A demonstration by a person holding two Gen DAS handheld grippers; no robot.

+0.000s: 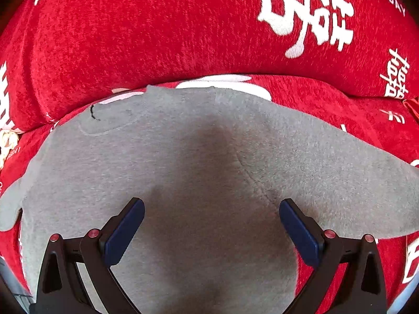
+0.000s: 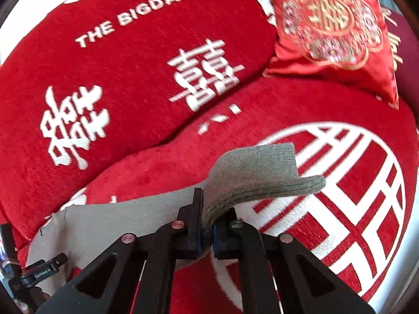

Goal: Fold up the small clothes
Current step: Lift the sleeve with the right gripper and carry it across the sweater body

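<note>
A small grey garment (image 1: 183, 162) lies spread on a red sofa seat with white characters. My left gripper (image 1: 211, 209) is open, its blue pads (image 1: 125, 230) hovering just above the grey cloth, with nothing between them. In the right wrist view my right gripper (image 2: 208, 217) is shut on the garment's ribbed cuff (image 2: 262, 172), which is lifted and folds over to the right. The rest of the garment (image 2: 117, 222) lies flat to the left.
The red sofa backrest (image 1: 157, 31) with white characters rises close behind the garment. A small red embroidered cushion (image 2: 332, 34) leans at the back right. The seat cushion (image 2: 353, 188) carries a large white round emblem. A black stand (image 2: 34, 274) shows at the lower left.
</note>
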